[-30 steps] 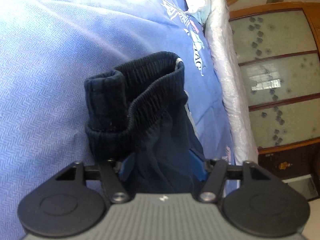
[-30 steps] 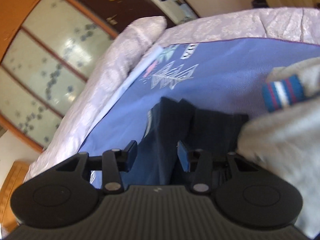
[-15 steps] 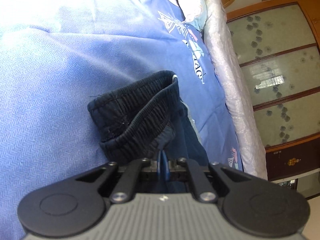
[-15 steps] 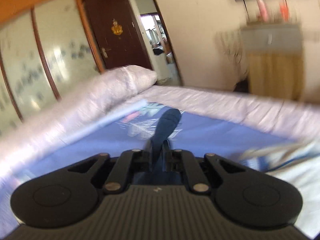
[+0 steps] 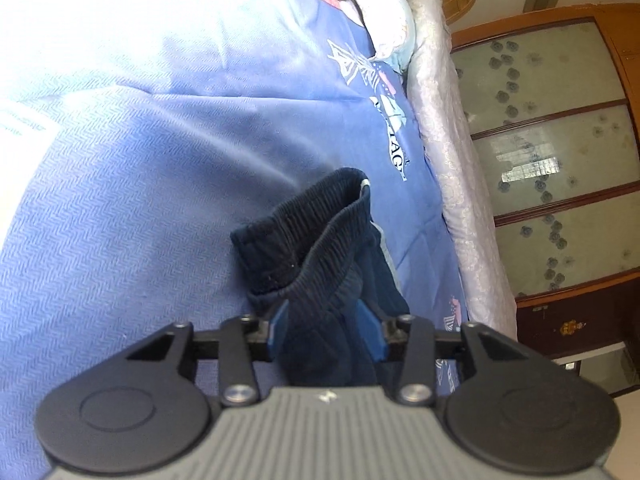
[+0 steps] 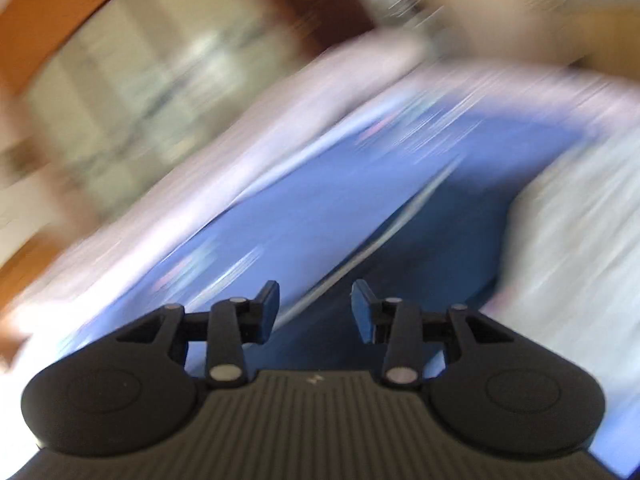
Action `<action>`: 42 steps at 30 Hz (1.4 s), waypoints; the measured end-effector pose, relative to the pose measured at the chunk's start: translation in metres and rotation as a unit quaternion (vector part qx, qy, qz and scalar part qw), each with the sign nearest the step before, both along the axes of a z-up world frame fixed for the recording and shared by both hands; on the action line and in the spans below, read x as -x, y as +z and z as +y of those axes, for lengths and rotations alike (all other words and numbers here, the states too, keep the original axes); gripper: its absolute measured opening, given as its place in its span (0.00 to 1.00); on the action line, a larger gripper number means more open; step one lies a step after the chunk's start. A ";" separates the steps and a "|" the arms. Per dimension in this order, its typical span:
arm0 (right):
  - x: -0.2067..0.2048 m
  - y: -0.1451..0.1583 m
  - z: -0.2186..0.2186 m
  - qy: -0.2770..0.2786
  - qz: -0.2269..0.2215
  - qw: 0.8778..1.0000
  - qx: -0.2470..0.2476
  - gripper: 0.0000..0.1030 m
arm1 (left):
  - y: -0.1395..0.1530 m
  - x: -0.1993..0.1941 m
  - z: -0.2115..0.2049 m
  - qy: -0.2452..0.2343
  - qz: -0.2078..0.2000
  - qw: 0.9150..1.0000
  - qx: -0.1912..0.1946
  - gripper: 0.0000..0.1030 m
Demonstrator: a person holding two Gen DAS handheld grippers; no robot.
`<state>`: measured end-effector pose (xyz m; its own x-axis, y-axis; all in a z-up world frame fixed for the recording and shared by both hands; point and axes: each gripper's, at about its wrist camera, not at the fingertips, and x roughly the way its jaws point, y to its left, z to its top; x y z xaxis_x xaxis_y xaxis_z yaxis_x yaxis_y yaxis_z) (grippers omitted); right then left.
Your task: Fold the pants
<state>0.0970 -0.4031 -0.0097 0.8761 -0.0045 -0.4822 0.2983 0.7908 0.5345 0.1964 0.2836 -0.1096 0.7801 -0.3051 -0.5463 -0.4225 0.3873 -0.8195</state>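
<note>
Pants count: one pair of dark navy pants (image 5: pixel 320 240), lying on the blue bedspread (image 5: pixel 140 200), nearer to its edge on the side of the wardrobe.
Pants shape: bunching up, the ribbed waistband (image 5: pixel 316 216) standing up and curling open towards the camera; a pale stripe (image 5: pixel 386 252) running down one side.
Left gripper (image 5: pixel 326 334): one, jaws partly open, having just been opening; dark cloth of the pants lying between the two blue pads, filling most of the gap. Whether the pads are pressing on the cloth: not clear, the left one seeming to touch it.
Right gripper (image 6: pixel 314 312): one, jaws partly open, having just been opening; nothing sitting between the two blue pads, only the bed showing behind them.
Right view: blurring strongly; a dark navy strip with a pale line, likely the pants (image 6: pixel 420 248), stretching away across the bedspread beyond the open jaws.
Bedding count: one blue bedspread with white printed lettering near its far edge; one pale pink quilted cover (image 5: pixel 452 184) running along that edge; one light bundle of cloth (image 5: pixel 384 8) at the far corner.
Pale cloth (image 6: pixel 580 240): one mass, lying at the right side in the right view, too blurred for telling more.
Furniture: one wooden wardrobe (image 5: pixel 560 160) with three frosted, flower-patterned panels, standing beside the bed.
Containers: wardrobe closed, contents not showing.
</note>
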 end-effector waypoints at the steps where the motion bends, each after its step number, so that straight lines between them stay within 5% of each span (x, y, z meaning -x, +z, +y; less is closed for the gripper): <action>1: -0.001 -0.006 0.028 0.061 0.009 0.998 -0.026 0.44 | -0.004 -0.001 0.000 0.001 0.000 1.000 0.009 0.41; 6: -0.010 -0.039 0.145 0.225 0.027 0.962 -0.153 0.54 | -0.013 -0.012 -0.004 -0.002 0.002 1.000 0.026 0.58; 13: -0.059 -0.083 0.206 0.183 0.098 0.942 -0.263 0.60 | -0.023 -0.028 -0.012 -0.024 0.017 0.999 0.036 0.82; 15: -0.071 -0.092 0.211 0.161 0.108 0.938 -0.287 0.54 | -0.024 -0.031 -0.015 -0.023 0.019 0.999 0.023 0.77; 16: -0.075 -0.093 0.214 0.158 0.104 0.939 -0.287 0.43 | -0.024 -0.033 -0.016 -0.025 0.026 0.999 0.014 0.63; 17: -0.076 -0.088 0.216 0.164 0.102 0.940 -0.281 0.09 | -0.025 -0.035 -0.017 -0.026 0.038 0.999 0.001 0.39; 19: -0.068 -0.081 0.220 0.178 0.093 0.938 -0.282 0.07 | -0.027 -0.035 -0.013 -0.031 0.043 0.999 -0.008 0.25; 24: -0.022 -0.039 0.208 0.201 0.038 0.946 -0.253 0.04 | -0.014 -0.007 0.004 -0.020 -0.004 1.000 0.013 0.20; 30: -0.017 -0.089 0.216 0.167 0.127 0.951 -0.226 0.04 | -0.044 -0.001 0.004 -0.010 0.027 0.999 0.034 0.25; 32: -0.017 -0.101 0.208 0.143 0.128 0.939 -0.285 0.10 | -0.043 0.005 0.009 0.004 0.022 0.997 0.079 0.37; 33: -0.016 -0.098 0.204 0.140 0.126 0.934 -0.302 0.24 | -0.038 0.010 0.010 0.010 0.009 0.997 0.080 0.44; 34: -0.014 -0.092 0.202 0.143 0.118 0.936 -0.300 0.32 | -0.033 0.015 0.009 0.015 0.004 0.997 0.073 0.57; 36: -0.005 -0.076 0.192 0.138 0.096 0.945 -0.282 0.52 | -0.026 0.021 0.004 0.009 -0.009 0.998 0.067 0.59; 42: 0.027 -0.073 0.143 0.048 0.084 0.953 -0.287 0.57 | -0.037 -0.004 -0.031 -0.051 0.009 0.997 0.056 0.59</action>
